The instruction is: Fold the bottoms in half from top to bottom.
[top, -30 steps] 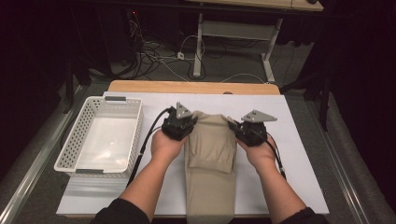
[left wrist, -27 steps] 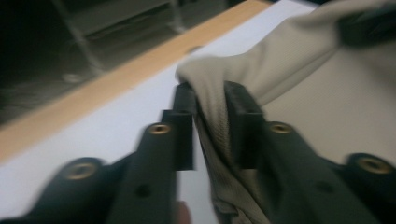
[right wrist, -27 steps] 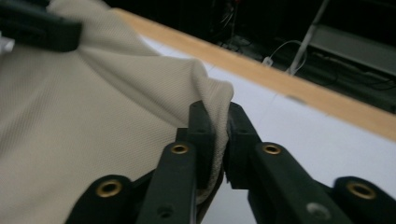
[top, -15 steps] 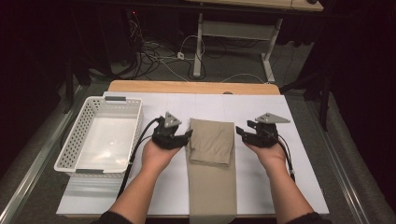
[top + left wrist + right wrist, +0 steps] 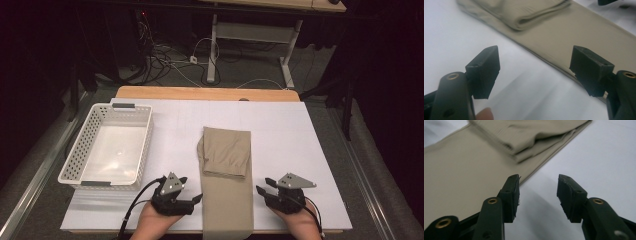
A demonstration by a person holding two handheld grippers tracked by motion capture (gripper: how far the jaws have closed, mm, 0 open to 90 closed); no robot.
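A beige cloth (image 5: 227, 200) lies as a long strip down the middle of the white table (image 5: 310, 145), its near end hanging over the front edge. Its far end is folded back on itself into a flat pad (image 5: 226, 151). My left gripper (image 5: 192, 192) sits just left of the strip near the front edge; its jaws have just been opening and stand open, nothing between them (image 5: 535, 50). My right gripper (image 5: 263, 186) sits just right of the strip; its jaws have just been closing but are still open and empty (image 5: 539, 178). Both gripper views show the cloth's edge (image 5: 579, 27) (image 5: 461, 170) beside the jaws.
An empty white plastic basket (image 5: 75, 150) stands on the left part of the table. A wooden strip (image 5: 207, 93) runs along the far edge. Beyond it are cables and a desk frame (image 5: 215, 45) on the floor. A metal rail (image 5: 30, 185) runs along the table's left side.
Both grippers let go of the folded far end, which now lies flat on the strip. Both hands drew back toward the front edge and down, one on each side of the cloth.
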